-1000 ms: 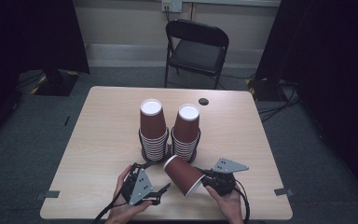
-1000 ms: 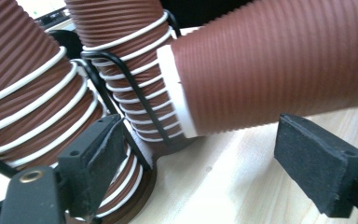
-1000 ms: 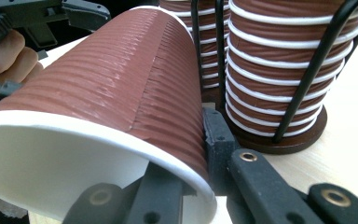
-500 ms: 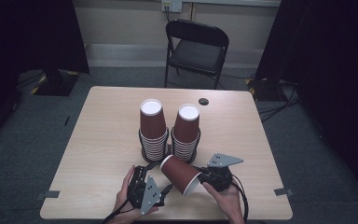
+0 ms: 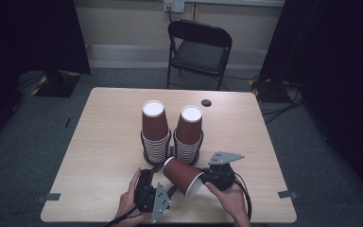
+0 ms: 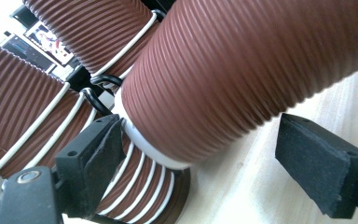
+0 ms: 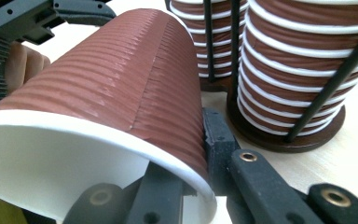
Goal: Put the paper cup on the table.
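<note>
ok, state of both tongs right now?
Left tongs: open, jaws have just been opening; the bottom end of the brown cup lies between them, pads clear of it.
Right tongs: shut on the brown cup's rim.

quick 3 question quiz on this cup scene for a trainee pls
1. True or false: the right gripper holds the tilted cup by its rim wall, one jaw inside the mouth and one outside.
2. How many cup stacks stand upright in the holders behind it? A) one B) two C) four
3. Fill in: the left gripper has its jaws either side of the cup's closed ____ end, and the pads are not pressing on it.

Key
1. True: the right gripper view shows the rim pinched.
2. B: the left stack and the right stack.
3. Bottom; the jaws have just been opening, with the cup between them.
</note>
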`<state>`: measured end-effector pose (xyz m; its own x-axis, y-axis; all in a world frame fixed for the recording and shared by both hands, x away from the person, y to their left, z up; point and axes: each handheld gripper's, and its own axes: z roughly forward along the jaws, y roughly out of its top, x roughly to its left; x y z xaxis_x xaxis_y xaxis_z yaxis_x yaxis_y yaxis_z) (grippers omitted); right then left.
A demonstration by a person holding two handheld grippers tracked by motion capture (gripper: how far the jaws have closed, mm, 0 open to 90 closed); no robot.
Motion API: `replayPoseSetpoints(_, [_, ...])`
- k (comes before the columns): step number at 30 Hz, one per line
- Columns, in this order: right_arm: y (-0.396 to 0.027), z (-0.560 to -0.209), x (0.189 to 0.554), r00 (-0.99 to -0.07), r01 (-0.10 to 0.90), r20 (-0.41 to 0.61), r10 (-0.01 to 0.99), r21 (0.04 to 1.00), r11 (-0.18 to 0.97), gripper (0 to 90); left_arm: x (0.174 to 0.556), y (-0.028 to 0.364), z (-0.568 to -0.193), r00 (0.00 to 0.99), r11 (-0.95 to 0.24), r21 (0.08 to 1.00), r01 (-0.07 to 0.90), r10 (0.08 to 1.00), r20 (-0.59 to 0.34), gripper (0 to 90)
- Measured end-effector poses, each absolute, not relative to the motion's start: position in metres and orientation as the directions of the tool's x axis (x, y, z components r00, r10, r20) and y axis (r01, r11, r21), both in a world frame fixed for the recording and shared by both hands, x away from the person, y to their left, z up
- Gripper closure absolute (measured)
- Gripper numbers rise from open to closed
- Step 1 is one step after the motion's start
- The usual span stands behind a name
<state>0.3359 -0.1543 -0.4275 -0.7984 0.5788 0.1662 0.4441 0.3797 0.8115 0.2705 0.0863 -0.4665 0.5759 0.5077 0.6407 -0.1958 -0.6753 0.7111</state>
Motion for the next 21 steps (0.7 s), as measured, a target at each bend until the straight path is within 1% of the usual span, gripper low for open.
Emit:
replayPoseSetpoints(5, [-0.151, -0.425, 0.338, -0.803, 0.453, 0.180, 0.568, 0.804, 0.385, 85.4, 0.271, 0.082, -0.467, 0.567, -0.680, 0.705, -0.200, 0.507, 0.650, 7.4])
replayPoseSetpoints(6, [-0.150, -0.425, 0.338, -0.803, 0.454, 0.179, 0.568, 0.802, 0.388, 85.4, 0.271, 0.081, -0.467, 0.562, -0.693, 0.691, -0.203, 0.495, 0.662, 6.7])
replayPoseSetpoints(11, [-0.147, -0.426, 0.341, -0.805, 0.464, 0.189, 0.562, 0.790, 0.401, 85.4, 0.273, 0.078, -0.468, 0.549, -0.713, 0.670, -0.207, 0.482, 0.682, 3.8])
replayPoseSetpoints(19, [-0.142, -0.426, 0.343, -0.816, 0.461, 0.195, 0.544, 0.788, 0.409, 85.6, 0.275, 0.076, -0.469, 0.553, -0.718, 0.667, -0.199, 0.480, 0.682, 0.0])
replayPoseSetpoints(21, [-0.140, -0.425, 0.343, -0.822, 0.455, 0.192, 0.537, 0.788, 0.414, 85.9, 0.273, 0.072, -0.468, 0.552, -0.713, 0.667, -0.216, 0.474, 0.686, 0.0])
